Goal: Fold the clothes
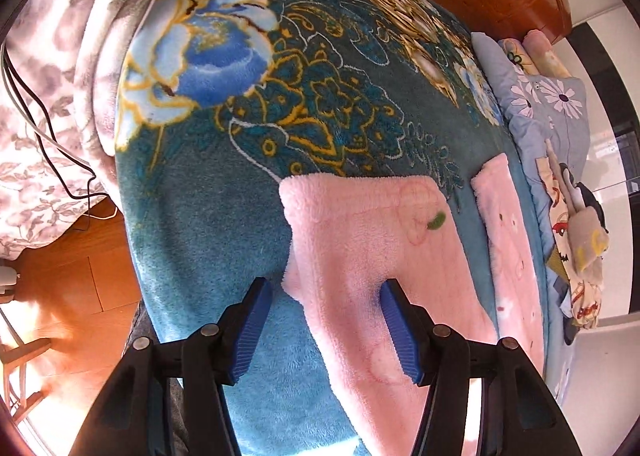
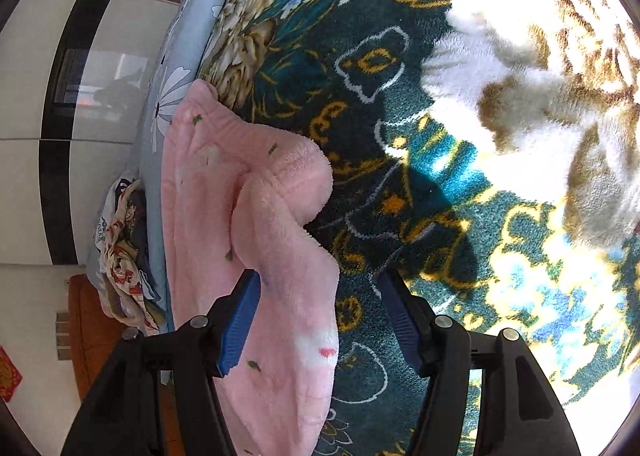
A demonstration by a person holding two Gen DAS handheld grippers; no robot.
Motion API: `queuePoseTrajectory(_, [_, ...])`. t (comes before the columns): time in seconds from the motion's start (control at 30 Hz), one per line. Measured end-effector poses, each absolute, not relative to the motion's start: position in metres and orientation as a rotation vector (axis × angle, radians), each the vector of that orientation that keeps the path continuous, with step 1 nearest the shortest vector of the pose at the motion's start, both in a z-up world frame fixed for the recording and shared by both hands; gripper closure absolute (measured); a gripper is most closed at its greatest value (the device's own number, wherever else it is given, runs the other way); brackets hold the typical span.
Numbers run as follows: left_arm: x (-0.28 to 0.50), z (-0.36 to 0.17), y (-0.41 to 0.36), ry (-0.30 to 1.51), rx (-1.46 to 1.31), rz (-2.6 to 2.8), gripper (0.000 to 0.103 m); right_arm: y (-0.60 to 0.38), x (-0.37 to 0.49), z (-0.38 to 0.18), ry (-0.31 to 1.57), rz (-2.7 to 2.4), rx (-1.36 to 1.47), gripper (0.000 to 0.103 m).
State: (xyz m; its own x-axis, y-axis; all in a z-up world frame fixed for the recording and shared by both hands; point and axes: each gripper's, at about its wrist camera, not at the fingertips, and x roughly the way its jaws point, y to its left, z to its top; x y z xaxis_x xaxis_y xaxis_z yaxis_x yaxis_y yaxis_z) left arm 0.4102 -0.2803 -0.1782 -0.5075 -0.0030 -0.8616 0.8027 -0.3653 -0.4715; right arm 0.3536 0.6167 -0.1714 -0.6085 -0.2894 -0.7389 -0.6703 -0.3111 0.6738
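A teal floral fleece blanket (image 1: 224, 192) covers the bed and fills most of both wrist views. On it lie pink fleece pyjama trousers (image 1: 372, 240), spread flat with their two legs running side by side; the second leg (image 1: 508, 240) sits toward the blanket's right edge in the left wrist view, a strip of teal showing between the legs.

The left gripper (image 1: 326, 326) hangs over the nearer trouser leg with its blue fingers (image 1: 252, 330) apart. One finger stands over bare blanket just beside the leg's edge, the other over the pink fabric, so that edge lies between them; the pads do not press it.

The right gripper (image 2: 318, 320) also has its fingers (image 2: 238, 326) spread. In the right wrist view the pink fabric's edge runs up between them, the left-hand finger over the pink cloth and the other over the blanket's pattern, and nothing is clamped. Ahead of it the trousers bunch into a rounded fold.

Beyond the blanket's far edge lies a pale blue daisy-print pillow (image 1: 548, 108), with a heap of cartoon-print clothes (image 1: 576, 256) beside it. Off the blanket's other side, a grey-and-white floral quilt (image 1: 52, 88) is piled, cables (image 1: 48, 128) trailing across it.
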Motion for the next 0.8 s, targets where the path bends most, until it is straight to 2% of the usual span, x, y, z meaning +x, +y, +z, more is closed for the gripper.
queuePoseTrajectory(0.1, [0.409,-0.178,-0.283,1.337,1.094,-1.92,0.07,0.609,0.347,-0.171,1.656,2.012,-1.229,0.039])
queuePoseTrajectory(0.13, [0.409,-0.177,-0.284,1.341,1.091,-1.917,0.079,0.608,0.345,-0.17,1.664,2.015,-1.226,0.042])
queuePoseTrajectory(0.17, [0.409,-0.176,-0.284,1.342,1.088,-1.915,0.083,0.606,0.344,-0.169,1.673,2.018,-1.219,0.047])
queuePoseTrajectory(0.23, [0.407,-0.171,-0.285,1.337,1.079,-1.921,0.09,0.606,0.341,-0.166,1.674,2.02,-1.211,0.082])
queuePoseTrajectory(0.3, [0.403,-0.162,-0.285,1.32,1.069,-1.935,0.091,0.606,0.337,-0.162,1.634,2.003,-1.23,0.096])
queuePoseTrajectory(0.43, [0.393,-0.127,-0.285,1.307,1.015,-2.016,0.092,0.609,0.333,-0.137,1.631,2.051,-1.194,0.098])
queuePoseTrajectory(0.63, [0.385,-0.057,-0.278,1.278,0.939,-2.198,0.092,0.634,0.349,-0.069,1.739,2.188,-0.998,0.099])
queuePoseTrajectory(0.73, [0.396,-0.061,-0.27,1.255,0.978,-2.18,0.092,0.647,0.37,-0.038,1.678,2.291,-0.921,0.1])
queuePoseTrajectory(0.8, [0.402,-0.074,-0.266,1.229,1.039,-2.135,0.092,0.651,0.385,-0.042,1.661,2.271,-0.926,0.1])
